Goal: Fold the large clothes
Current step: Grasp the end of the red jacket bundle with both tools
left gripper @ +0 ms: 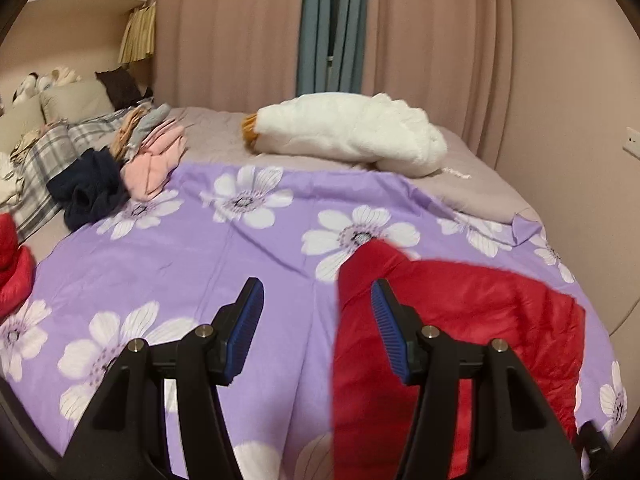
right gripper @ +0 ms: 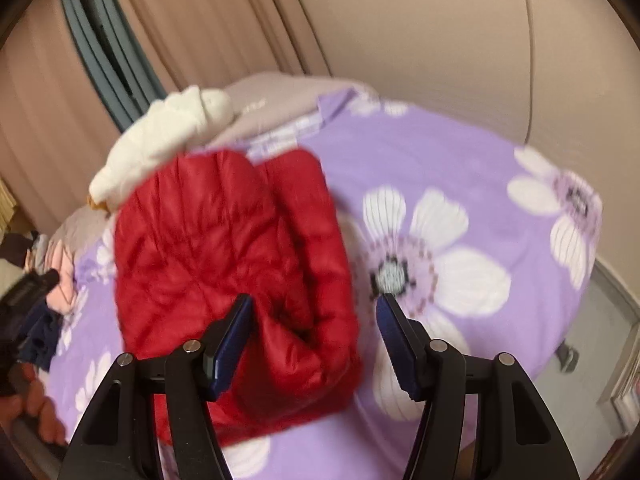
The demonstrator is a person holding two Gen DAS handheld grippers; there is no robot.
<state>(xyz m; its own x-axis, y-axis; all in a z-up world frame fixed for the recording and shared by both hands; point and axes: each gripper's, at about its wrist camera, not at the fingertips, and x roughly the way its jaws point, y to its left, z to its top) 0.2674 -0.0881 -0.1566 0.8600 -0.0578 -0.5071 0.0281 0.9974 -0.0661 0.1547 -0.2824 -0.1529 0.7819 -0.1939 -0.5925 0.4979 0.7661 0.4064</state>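
Red jacket (right gripper: 224,264) lies folded on bed (left gripper: 192,248); our left gripper (left gripper: 316,336) and right gripper (right gripper: 314,344) released, empty, above it.

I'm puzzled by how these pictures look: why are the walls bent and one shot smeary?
Both views bulge from fisheye lenses, with dark corners. Left wrist view is fairly sharp on the red jacket; right wrist view is motion-blurred, smearing the jacket and flowered sheet. Lighting is soft and warm.
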